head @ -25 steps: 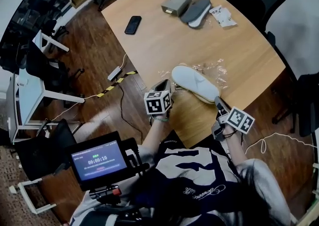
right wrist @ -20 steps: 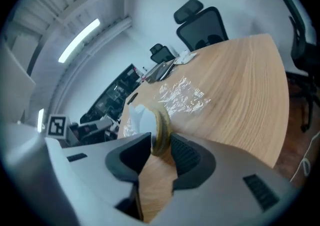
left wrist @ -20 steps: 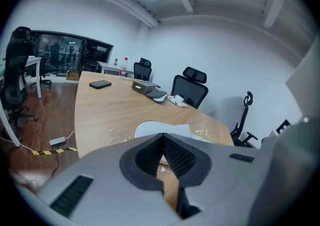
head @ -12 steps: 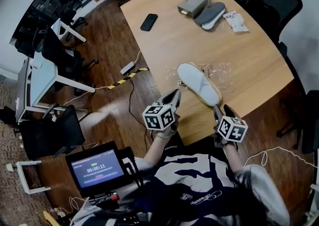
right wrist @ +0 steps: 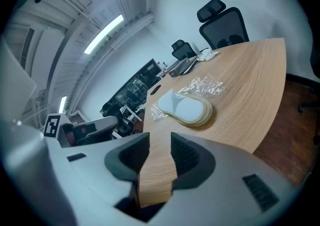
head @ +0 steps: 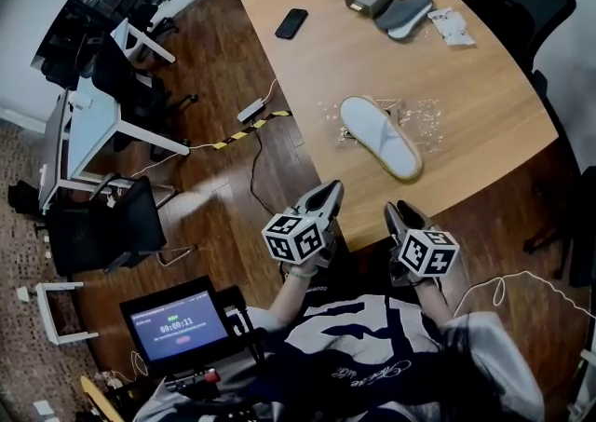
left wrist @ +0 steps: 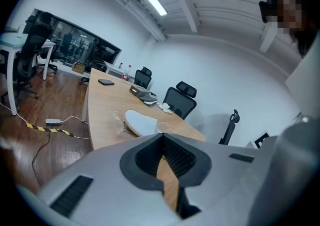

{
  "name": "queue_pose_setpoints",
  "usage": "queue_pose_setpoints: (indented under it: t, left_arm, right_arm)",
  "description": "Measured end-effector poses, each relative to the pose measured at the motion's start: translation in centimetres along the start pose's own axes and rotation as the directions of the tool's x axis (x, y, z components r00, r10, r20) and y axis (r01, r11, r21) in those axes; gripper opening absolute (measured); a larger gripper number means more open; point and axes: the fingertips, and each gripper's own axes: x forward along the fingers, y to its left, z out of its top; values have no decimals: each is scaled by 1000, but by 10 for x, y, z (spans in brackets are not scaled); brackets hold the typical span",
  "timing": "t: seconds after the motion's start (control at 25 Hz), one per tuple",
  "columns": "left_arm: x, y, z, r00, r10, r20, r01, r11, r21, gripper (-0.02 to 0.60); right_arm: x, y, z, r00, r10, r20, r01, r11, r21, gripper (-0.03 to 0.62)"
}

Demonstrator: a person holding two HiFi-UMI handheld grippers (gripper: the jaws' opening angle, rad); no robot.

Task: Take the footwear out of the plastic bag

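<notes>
Since slipper (head: 380, 136) lies bare atop bag (head: 421, 116), apparently freed: left gripper (head: 332, 190) closed tight, empty; right gripper (head: 392, 211) jaws apart, closing, empty; both off table (head: 466, 85).

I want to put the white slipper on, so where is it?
In the head view the white slipper lies on the wooden table, towards its near edge. Crinkly clear plastic shows on both sides of it.
</notes>
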Motion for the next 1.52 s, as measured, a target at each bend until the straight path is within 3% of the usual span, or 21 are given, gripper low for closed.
queue_pose_setpoints:
  t: [0.08,0.2,0.36,0.56,0.8,1.12,1.36,1.52]
  left_arm:
    - [-9,-1,3,1000,-24,10,24,1000,2,3]
    - [-25,1,12,998,-57,37,56,998,20,3]
    - [-59,5,17,990,-140,31,138,989,57,3]
    - [-114,14,6,966,-254,-40,257,959,118,3]
    - [-156,0,-14,934,-349,-82,357,926,119,3]
    - [-205,-61,-48,926,-373,-64,378,909,177,3]
    - [-261,-111,-100,943,-331,-1,327,931,165,3]
    - [-284,-126,-125,954,-300,0,297,943,152,3]
  right_arm:
    - [-3,11,-3,1000,8,16,-8,1000,2,119]
    - [-7,28,-4,997,-23,71,24,1000,-7,30]
    - [-15,61,-17,985,-70,155,67,997,29,-8]
    - [-35,112,-54,955,-125,270,102,990,99,-11]
    - [-73,143,-94,922,-189,339,147,978,147,-11]
    - [-137,166,-135,926,-153,345,133,988,81,-11]
    - [-186,187,-185,957,-72,281,84,996,-32,-12]
    - [-203,201,-207,973,-23,229,42,996,-78,-12]
